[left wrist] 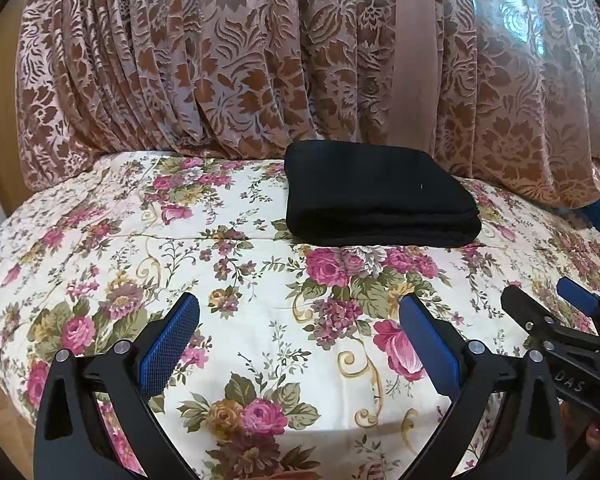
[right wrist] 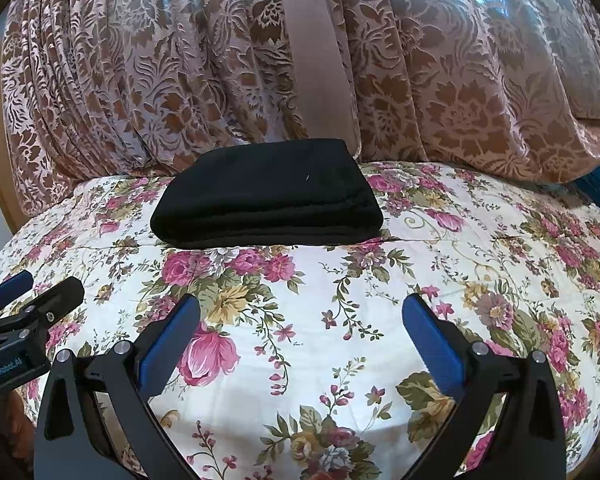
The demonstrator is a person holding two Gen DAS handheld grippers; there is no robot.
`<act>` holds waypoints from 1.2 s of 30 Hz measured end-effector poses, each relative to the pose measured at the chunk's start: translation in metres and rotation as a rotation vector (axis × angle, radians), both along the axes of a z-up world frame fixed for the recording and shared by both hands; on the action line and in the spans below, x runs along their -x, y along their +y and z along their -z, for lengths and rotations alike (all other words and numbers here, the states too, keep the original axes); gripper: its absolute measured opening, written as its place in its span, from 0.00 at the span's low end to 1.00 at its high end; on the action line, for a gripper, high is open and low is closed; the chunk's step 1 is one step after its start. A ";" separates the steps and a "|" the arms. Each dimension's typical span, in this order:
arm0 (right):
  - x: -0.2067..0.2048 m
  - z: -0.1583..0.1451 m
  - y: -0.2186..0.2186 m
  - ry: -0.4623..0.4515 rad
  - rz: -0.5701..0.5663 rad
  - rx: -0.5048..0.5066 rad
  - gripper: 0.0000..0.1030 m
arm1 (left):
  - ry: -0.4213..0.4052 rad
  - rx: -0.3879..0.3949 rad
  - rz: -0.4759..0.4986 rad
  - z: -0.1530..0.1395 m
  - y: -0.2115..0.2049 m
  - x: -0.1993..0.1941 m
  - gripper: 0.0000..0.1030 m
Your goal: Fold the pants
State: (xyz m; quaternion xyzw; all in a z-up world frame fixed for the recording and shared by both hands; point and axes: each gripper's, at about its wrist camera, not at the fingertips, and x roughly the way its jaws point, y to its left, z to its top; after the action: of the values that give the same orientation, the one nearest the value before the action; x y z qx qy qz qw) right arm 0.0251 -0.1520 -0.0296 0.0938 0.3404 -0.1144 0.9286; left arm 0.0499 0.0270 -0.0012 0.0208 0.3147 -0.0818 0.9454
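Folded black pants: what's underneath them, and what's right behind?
The black pants lie on the floral bedspread. Right behind hangs the brown patterned curtain. The bedspread patch beneath them is covered.

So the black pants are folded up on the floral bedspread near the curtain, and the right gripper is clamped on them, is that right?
Not quite. The black pants do lie folded on the floral bedspread near the curtain, but the right gripper is open and well short of them, holding nothing. The right wrist view shows this.
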 end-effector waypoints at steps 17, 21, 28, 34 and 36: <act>0.002 -0.001 -0.004 -0.005 0.012 -0.014 0.98 | -0.001 -0.021 -0.027 0.002 0.002 0.000 0.96; 0.002 0.000 -0.004 -0.001 0.013 -0.020 0.98 | 0.007 -0.018 -0.030 0.004 0.002 -0.001 0.96; 0.001 0.003 -0.005 0.009 0.009 -0.026 0.98 | 0.019 -0.028 -0.026 0.007 0.001 -0.002 0.96; 0.000 0.005 -0.006 0.018 0.007 -0.033 0.98 | 0.031 -0.022 -0.032 0.010 0.002 -0.004 0.96; -0.001 0.005 -0.006 0.021 0.005 -0.036 0.98 | 0.033 -0.022 -0.030 0.010 0.002 -0.004 0.96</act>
State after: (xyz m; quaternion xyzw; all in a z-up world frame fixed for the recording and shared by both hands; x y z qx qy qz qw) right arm 0.0261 -0.1578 -0.0351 0.1101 0.3520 -0.1117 0.9228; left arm 0.0541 0.0293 -0.0116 0.0251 0.3313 -0.0645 0.9410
